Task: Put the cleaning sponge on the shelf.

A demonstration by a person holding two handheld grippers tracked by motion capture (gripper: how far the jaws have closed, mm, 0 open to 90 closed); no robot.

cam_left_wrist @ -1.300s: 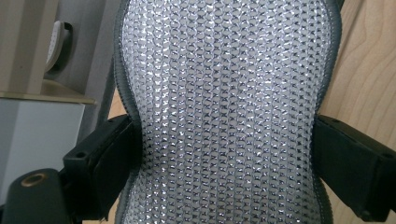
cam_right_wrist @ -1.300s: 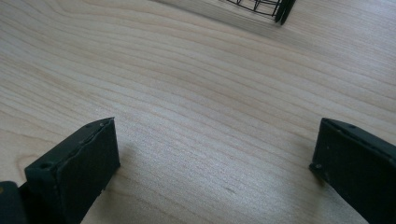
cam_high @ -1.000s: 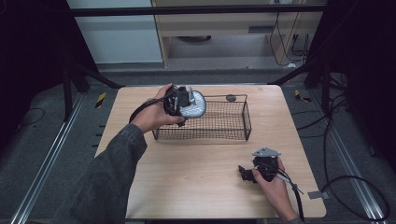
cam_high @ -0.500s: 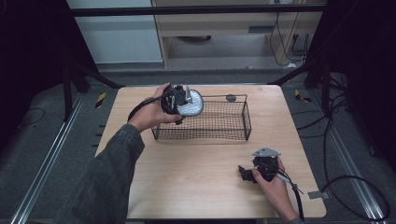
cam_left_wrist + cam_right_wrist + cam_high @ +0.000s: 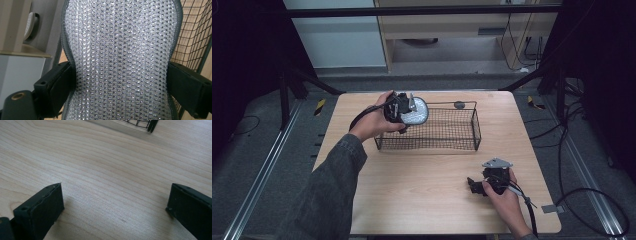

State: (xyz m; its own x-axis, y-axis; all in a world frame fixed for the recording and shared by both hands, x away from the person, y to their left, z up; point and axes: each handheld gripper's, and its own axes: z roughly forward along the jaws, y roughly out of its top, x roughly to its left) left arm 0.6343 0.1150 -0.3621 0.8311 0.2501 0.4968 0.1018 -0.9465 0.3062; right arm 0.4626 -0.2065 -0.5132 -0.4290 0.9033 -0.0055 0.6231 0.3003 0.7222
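Silvery mesh pad [image 5: 120,60] clamped in left tongs [image 5: 404,109] above basket [image 5: 475,131].

Left gripper [image 5: 409,107] slightly nearer basket [image 5: 472,125].

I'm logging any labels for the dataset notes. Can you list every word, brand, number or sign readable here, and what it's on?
None can be read. The silver mesh pad in the left hand-held gripper, the wire basket and the table carry no visible print.
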